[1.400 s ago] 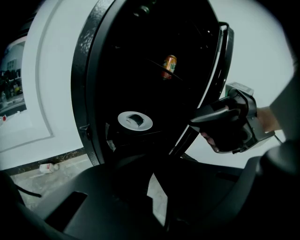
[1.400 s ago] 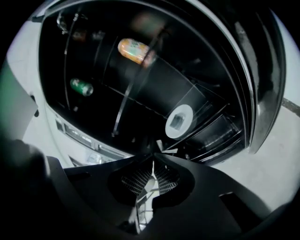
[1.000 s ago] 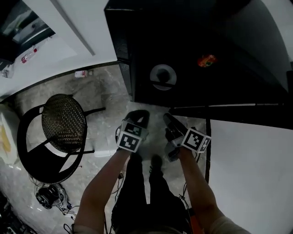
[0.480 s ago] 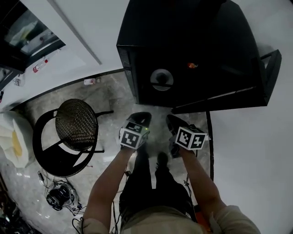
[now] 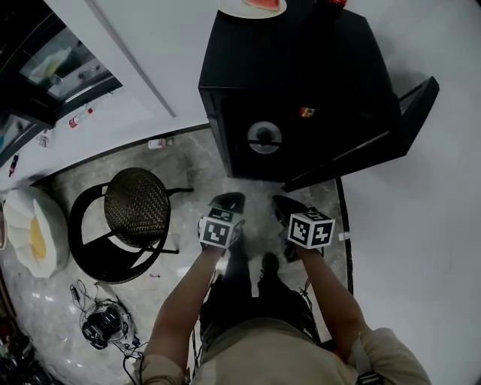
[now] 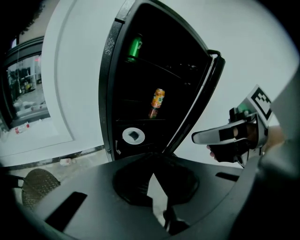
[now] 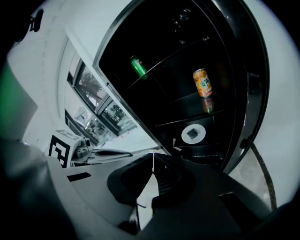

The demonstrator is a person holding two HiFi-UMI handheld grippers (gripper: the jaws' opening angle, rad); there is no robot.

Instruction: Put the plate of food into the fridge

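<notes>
Directly below the head camera, a person stands on a pale marble floor point(image 5: 188, 162) facing a small black fridge point(image 5: 301, 68), a gripper in each hand. The fridge door point(image 5: 376, 139) stands open, swung out to the person's right. The plate point(image 5: 254, 7) sits on top of the fridge at its back left corner, partly cut off by the picture's upper edge, with pink-red food on it. It is well apart from both grippers.

The left claw point(image 5: 228, 201) and the right claw point(image 5: 284, 204) are held low, side by side in front of the fridge. Each points toward the open cabinet. In the left gripper view the left claw point(image 6: 152, 164) has its tips pressed together with nothing between them. The right gripper view shows the same of the right claw point(image 7: 153, 161): tips meeting, nothing pinched.

Inside the fridge, a green can point(image 6: 135, 47) stands on an upper shelf. An orange can point(image 6: 158, 98) stands on the shelf below it. A white round disc point(image 6: 133, 136) with a dark square centre shows at the bottom.

To the person's left stands a black-framed chair point(image 5: 135, 207) with a woven round seat. A tangle of cables point(image 5: 105, 327) lies on the floor near it, and a small bottle point(image 5: 156, 143) lies by the white wall.
</notes>
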